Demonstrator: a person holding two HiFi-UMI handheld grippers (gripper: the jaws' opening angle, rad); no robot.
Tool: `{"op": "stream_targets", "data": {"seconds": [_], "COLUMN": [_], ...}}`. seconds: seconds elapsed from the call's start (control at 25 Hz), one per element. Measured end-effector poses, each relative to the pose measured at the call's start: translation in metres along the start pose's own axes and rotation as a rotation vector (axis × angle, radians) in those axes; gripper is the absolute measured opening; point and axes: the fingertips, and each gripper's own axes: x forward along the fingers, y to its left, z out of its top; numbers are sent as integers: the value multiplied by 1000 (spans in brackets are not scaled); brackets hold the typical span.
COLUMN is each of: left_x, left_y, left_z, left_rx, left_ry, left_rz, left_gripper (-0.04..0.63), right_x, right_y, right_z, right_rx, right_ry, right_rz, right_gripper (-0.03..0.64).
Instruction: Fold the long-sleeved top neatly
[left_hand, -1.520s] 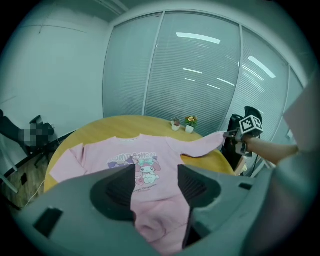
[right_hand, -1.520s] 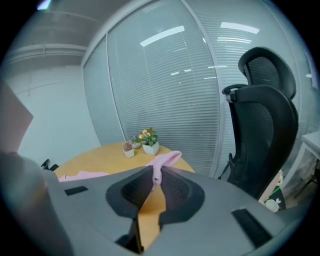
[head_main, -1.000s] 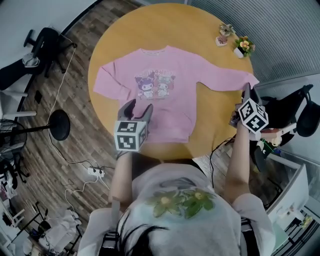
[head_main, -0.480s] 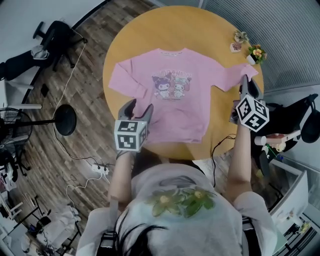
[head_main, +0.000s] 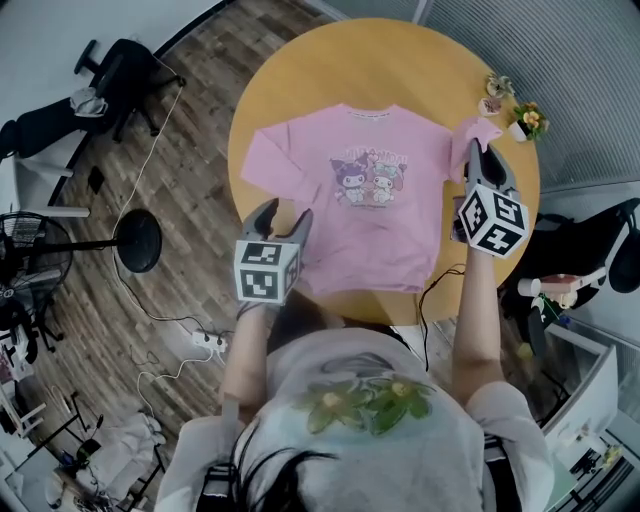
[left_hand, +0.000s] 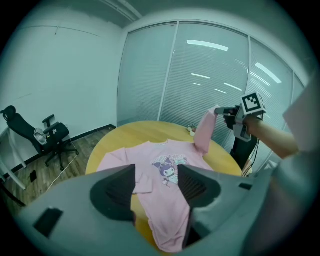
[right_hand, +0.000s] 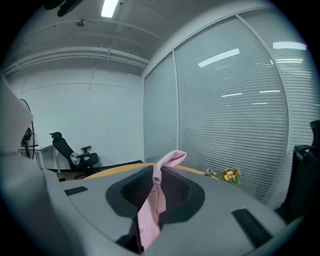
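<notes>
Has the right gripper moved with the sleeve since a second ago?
Yes. The right gripper, shut on the sleeve cuff, has come inward from the edge of the table toward the cartoon print.

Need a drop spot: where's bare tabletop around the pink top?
Bare: the far table arc beyond the pink top's collar. Crowded: right rim, with flower pots and the right gripper holding the sleeve; hem sits near the front edge.

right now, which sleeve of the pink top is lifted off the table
The sleeve on the person's right: its cuff is pinched in the right gripper and raised. The other sleeve lies flat on the table.
</notes>
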Motion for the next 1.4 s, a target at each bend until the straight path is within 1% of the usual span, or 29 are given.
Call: {"op": "stream_targets", "data": {"seconds": [0.28,0.56,0.8,1.0,1.2,1.4], "left_x": [-5,-7,-8,-10,-10,-7], "left_y": [22,41,54,67,87,97], "left_z": [6,7,3,-2,-5,-4], "left_rx": [-11,-12,3,12,27,53], "left_ry": [-19,-17,-3,12,24,36], "left_rz": [-13,-26,-46,-59,-74,-108], "left_gripper": [247,247,247,247,247,247], "right_x": [19,37,53,70,87,101], "right_y": [64,127,178,215,242,261], "right_z": [0,-15,-45,-77,-107,-141], "right_rx": [-28,-52,-76,-82,-72,-75], "right_ry": [12,57,128,198,266,343], "right_rz": [79,162,217,244,244,238], "right_gripper": [61,61,63,63,63,63]}}
